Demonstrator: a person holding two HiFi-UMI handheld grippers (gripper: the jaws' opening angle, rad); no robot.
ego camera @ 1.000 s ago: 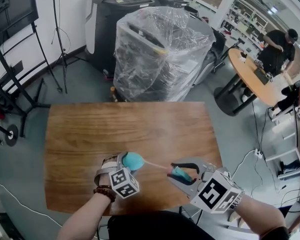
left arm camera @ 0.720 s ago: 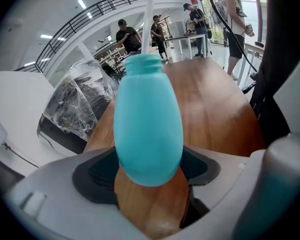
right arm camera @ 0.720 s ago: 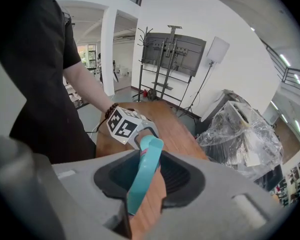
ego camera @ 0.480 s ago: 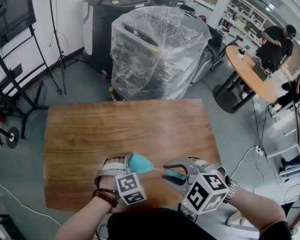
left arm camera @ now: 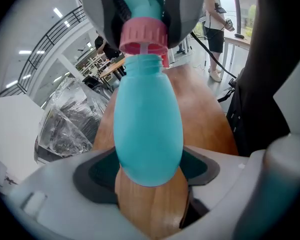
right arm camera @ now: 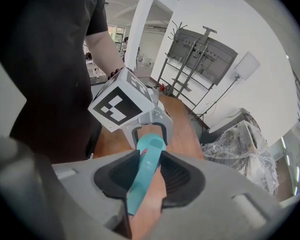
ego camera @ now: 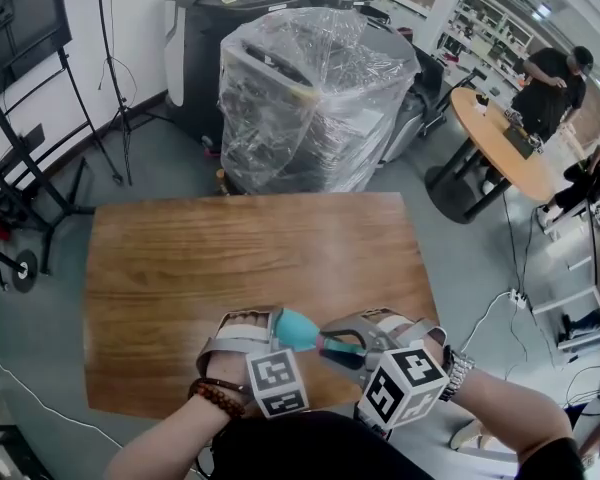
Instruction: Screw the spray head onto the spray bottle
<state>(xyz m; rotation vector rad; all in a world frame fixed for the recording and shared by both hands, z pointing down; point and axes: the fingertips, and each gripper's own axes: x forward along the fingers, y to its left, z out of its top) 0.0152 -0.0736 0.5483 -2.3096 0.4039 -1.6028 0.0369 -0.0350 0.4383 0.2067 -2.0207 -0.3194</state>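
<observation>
The left gripper and the right gripper were held close together, tips turned toward each other. The left was closed on the spray bottle, the right on the spray head. Both forearms were angled inward.

Left gripper: light grey moulded body, and the jaws are lined with black pads. A white cube is fixed at its near end, with black square markers on each visible face.

Right gripper: same light grey body and same black linings on the jaws. Its own white marker cube carries bold black squares.

Left wrist: a bracelet of dark reddish-brown beads.

Right wrist: a metal-coloured watch band.

Torso: a plain black top. It is short-sleeved, with a sleeve edge showing at near right. The forearms are uncovered.
</observation>
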